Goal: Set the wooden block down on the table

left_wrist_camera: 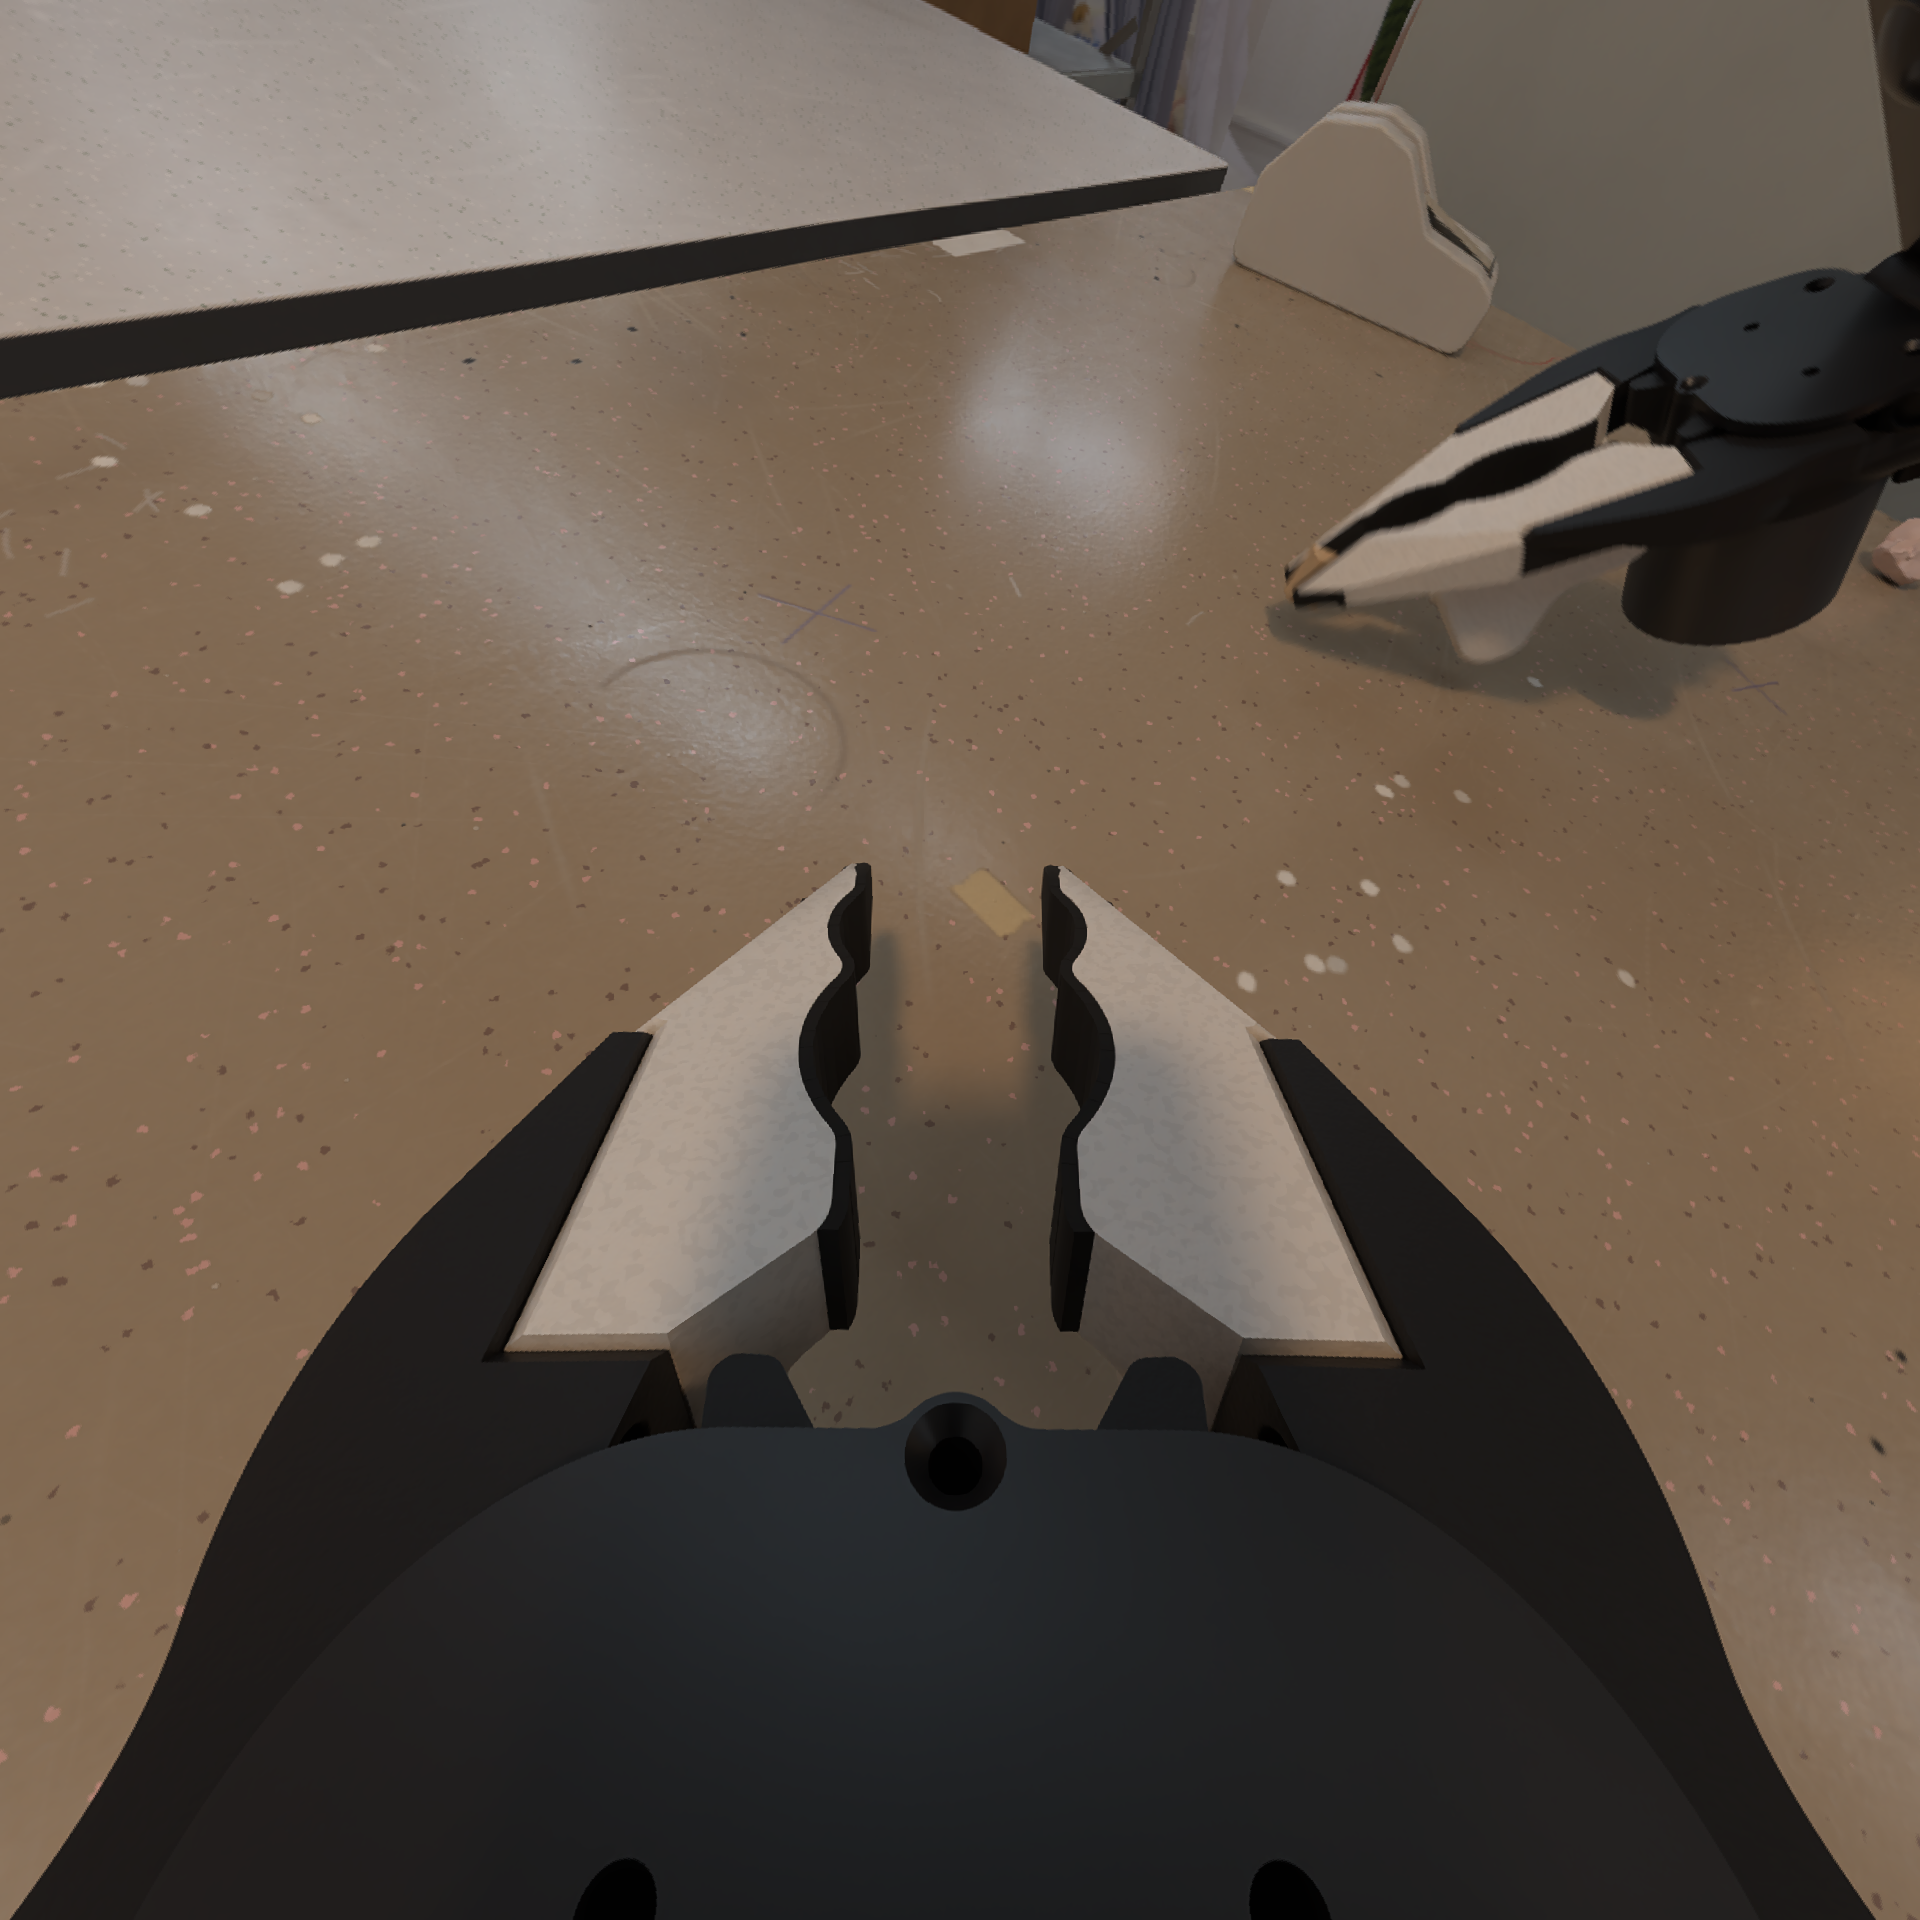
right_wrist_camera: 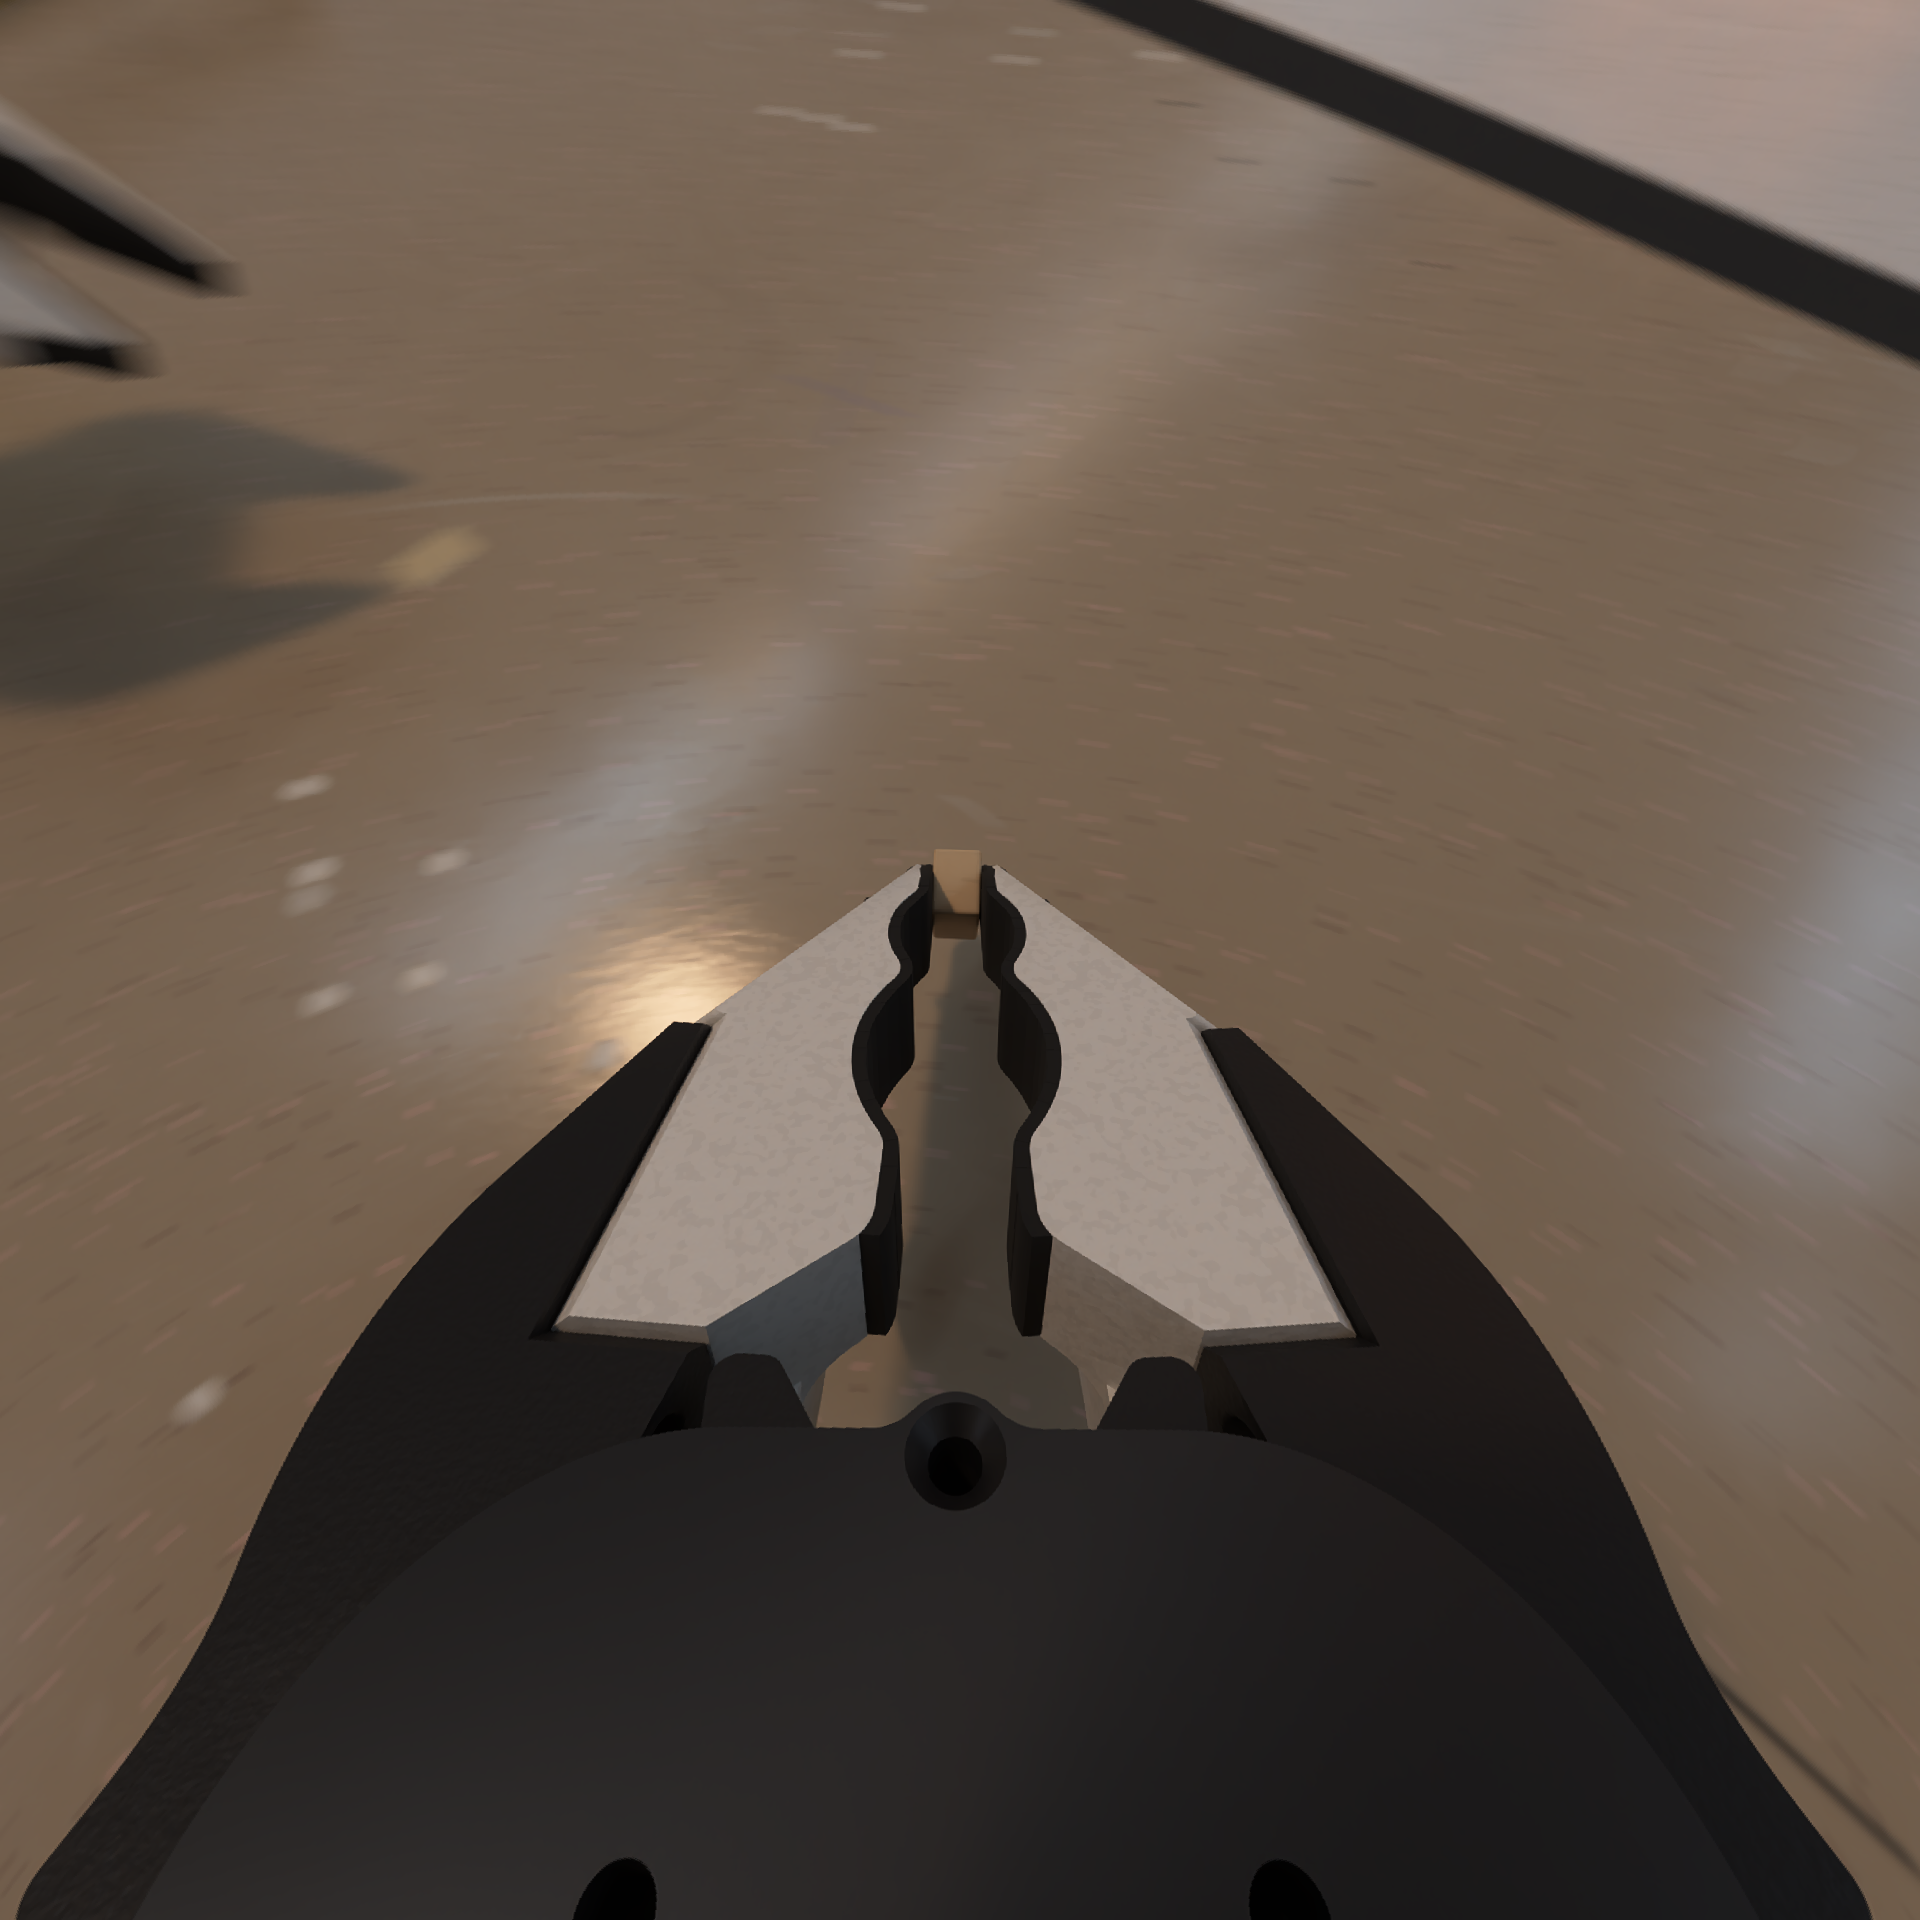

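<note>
Right gripper (right_wrist_camera: 957, 896) jaws nearly closed, pinching wooden block (right_wrist_camera: 956, 889) at fingertips, low over table (right_wrist_camera: 1351, 727) | left gripper (left_wrist_camera: 956, 894) parted, empty | block likely light, rigid; tip-hold shallow, may slip.

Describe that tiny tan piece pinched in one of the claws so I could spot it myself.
Start from the wide brown speckled table and find the right gripper low over it. At the very tips of its white fingers sits the wooden block, a small pale tan cube. The left gripper is open and empty, and a flat tan patch lies on the surface.
</note>
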Available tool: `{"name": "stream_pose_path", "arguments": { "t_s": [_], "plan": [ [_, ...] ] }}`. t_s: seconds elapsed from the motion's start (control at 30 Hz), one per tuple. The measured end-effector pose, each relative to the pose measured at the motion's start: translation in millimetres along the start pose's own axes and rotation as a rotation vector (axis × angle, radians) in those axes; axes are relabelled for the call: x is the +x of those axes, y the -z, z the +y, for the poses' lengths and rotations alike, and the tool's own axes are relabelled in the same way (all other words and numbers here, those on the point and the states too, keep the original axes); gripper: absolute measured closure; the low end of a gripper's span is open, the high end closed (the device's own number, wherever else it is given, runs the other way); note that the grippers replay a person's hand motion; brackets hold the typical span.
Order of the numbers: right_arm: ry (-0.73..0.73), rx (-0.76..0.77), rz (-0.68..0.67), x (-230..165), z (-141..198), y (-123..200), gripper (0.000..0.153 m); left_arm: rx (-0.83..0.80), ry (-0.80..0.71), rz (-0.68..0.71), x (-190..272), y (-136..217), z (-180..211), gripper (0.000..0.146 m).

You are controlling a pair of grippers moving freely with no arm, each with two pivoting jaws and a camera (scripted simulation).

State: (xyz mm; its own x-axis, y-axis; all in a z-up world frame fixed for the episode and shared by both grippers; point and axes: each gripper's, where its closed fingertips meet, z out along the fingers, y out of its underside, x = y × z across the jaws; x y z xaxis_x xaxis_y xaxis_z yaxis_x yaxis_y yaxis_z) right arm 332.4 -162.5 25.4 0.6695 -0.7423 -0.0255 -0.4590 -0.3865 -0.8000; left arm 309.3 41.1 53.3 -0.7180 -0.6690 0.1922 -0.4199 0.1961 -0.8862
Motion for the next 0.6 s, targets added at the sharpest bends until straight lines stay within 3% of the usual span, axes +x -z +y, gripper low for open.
{"name": "stream_pose_path", "arguments": {
  "t_s": [0.03,0.1,0.33,0.6],
  "plan": [
    [0.032,0.007,-0.101,-20,-1,-1,0.145,0.0,0.0,0.0,0,0,0,0.113],
    [0.094,-0.025,-0.166,-43,3,-4,0.145,0.001,-0.002,0.0,0,0,0,0.114],
    [0.149,-0.116,-0.161,-52,15,-9,0.145,0.009,-0.013,-0.002,1,1,-1,0.113],
    [0.127,-0.043,-0.157,-48,6,-5,0.139,-0.01,-0.012,-0.006,0,-1,1,0.113]
  ]
}}
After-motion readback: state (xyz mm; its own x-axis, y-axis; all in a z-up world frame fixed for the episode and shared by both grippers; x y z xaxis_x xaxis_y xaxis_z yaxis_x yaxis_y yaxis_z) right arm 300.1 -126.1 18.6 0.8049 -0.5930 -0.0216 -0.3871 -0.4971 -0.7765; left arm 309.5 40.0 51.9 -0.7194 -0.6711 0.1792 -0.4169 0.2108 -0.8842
